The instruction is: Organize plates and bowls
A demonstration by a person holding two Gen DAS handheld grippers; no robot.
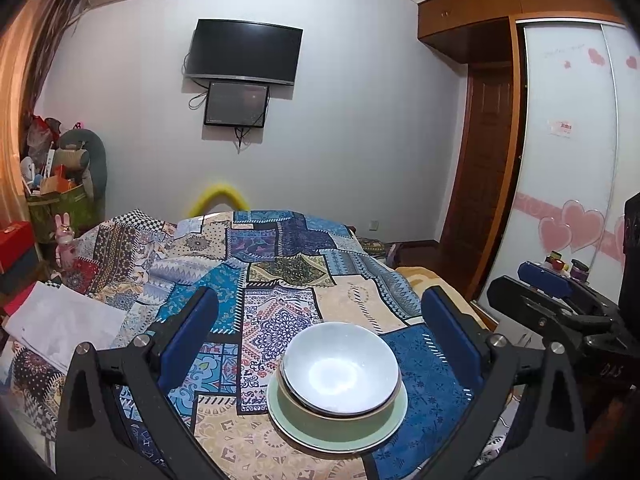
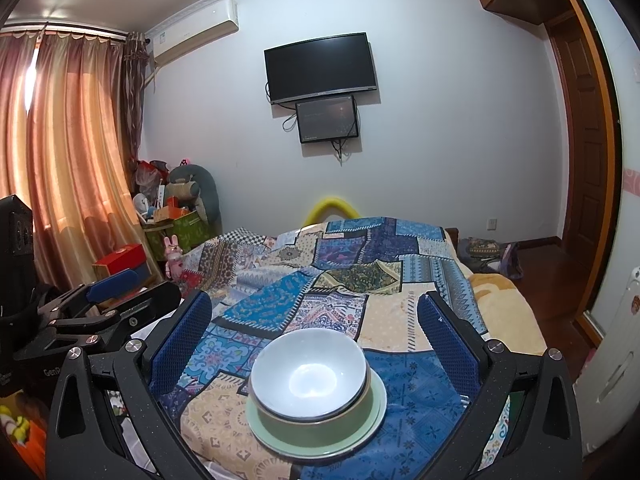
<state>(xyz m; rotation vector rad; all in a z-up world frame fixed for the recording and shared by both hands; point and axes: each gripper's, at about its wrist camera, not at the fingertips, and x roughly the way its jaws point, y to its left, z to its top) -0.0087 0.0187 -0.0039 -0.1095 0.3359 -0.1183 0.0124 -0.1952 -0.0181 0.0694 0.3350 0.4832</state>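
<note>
Where the patchwork bedspread lies flattest, near the foot of the bed, a stack of crockery sits: a pale green plate at the bottom, a green bowl on it, and a white bowl nested in the green one. The white bowl sits slightly off-centre, its rim tilted a little. All three are upright and empty.

Left gripper: jaws spread wide, blue pads on either side of the stack, touching nothing. The stack lies between and just below the fingertips in the left wrist view. Nothing held.

Right gripper: jaws likewise wide apart, blue textured pads flanking the same stack, no contact visible. Nothing held.

Each gripper shows at the edge of the other's view, so the two are side by side, both pointed at the stack from the same side of the bed.

Surroundings: a dark television is mounted on the far wall with a smaller screen just below it. An air conditioner sits high on the wall, beside orange curtains. A pile of boxes and soft toys stands in the corner. A wardrobe with pink heart decals fills the right of the left wrist view.
</note>
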